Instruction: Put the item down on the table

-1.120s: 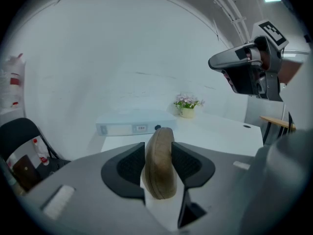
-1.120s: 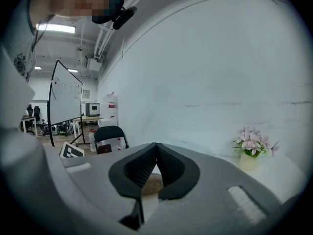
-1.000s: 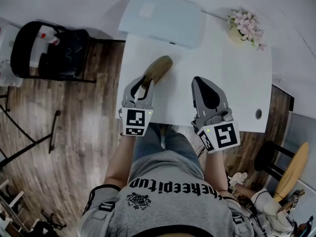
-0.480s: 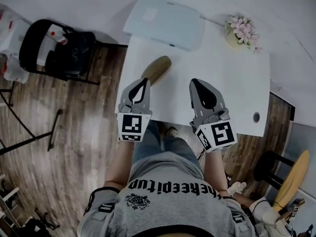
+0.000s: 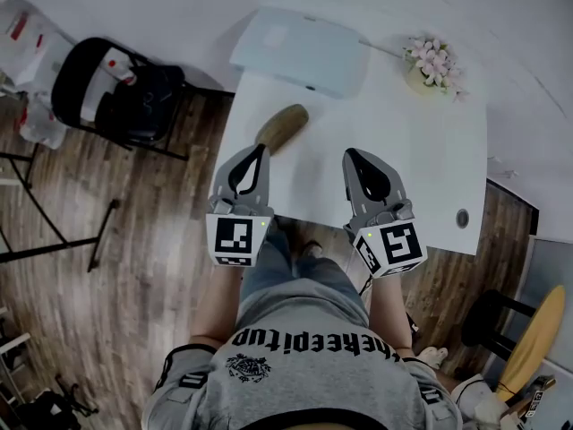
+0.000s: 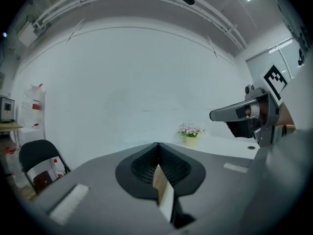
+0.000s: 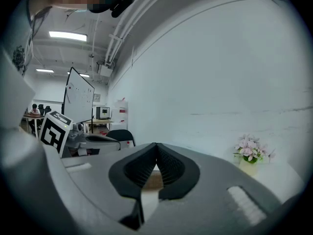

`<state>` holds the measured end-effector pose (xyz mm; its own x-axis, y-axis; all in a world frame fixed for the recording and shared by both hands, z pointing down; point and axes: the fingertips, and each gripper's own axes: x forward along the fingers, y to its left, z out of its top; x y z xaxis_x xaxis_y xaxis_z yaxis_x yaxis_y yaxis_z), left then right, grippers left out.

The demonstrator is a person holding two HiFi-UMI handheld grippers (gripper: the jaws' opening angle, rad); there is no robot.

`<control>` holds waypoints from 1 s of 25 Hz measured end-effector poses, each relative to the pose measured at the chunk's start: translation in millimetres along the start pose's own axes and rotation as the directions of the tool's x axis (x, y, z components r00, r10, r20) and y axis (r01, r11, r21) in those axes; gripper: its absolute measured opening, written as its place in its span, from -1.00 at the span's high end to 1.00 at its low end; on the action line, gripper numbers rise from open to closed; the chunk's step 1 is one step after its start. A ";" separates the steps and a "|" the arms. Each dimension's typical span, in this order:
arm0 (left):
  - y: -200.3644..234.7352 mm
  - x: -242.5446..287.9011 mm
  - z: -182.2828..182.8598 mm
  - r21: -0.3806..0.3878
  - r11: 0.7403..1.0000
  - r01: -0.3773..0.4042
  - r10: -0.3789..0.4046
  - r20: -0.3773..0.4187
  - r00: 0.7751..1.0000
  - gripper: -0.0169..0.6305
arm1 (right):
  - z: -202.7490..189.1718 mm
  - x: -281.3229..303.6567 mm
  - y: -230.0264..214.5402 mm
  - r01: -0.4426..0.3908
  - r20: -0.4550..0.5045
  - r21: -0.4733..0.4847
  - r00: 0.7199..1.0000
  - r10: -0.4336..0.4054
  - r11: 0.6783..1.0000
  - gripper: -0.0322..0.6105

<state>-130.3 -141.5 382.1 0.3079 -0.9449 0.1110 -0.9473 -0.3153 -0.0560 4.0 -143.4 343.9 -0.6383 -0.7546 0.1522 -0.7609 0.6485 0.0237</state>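
Jaws pressed together and empty, the left gripper [image 5: 260, 150] hangs above the near side of the white table [image 5: 421, 159]. The right gripper [image 5: 354, 155] beside it is closed and empty too. Just ahead of the left gripper's tips lies the brown oblong item [image 5: 283, 125], resting on the table. Farther ahead sit a pale flat case [image 5: 300, 50] and 1 flower pot [image 5: 431, 61].

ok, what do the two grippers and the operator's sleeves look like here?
Both the left gripper and right gripper are grey tapered shells with black ribbed teardrop pads inside. Each carries a white cube with black square markers at the rear. The person wears a short-sleeved grey T-shirt with dark print.
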 end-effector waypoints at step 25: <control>-57.1 -70.7 80.1 0.002 0.997 -0.079 0.078 0.169 0.983 0.91 | 27.5 -76.8 2.8 -0.054 0.115 -0.061 0.992 0.061 0.997 0.89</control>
<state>-91.0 -63.7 298.0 0.2437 -0.9678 -0.0626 -0.9686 -0.2396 -0.0668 47.7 -86.3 305.1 -0.6926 -0.7203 0.0390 -0.7167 0.6933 0.0762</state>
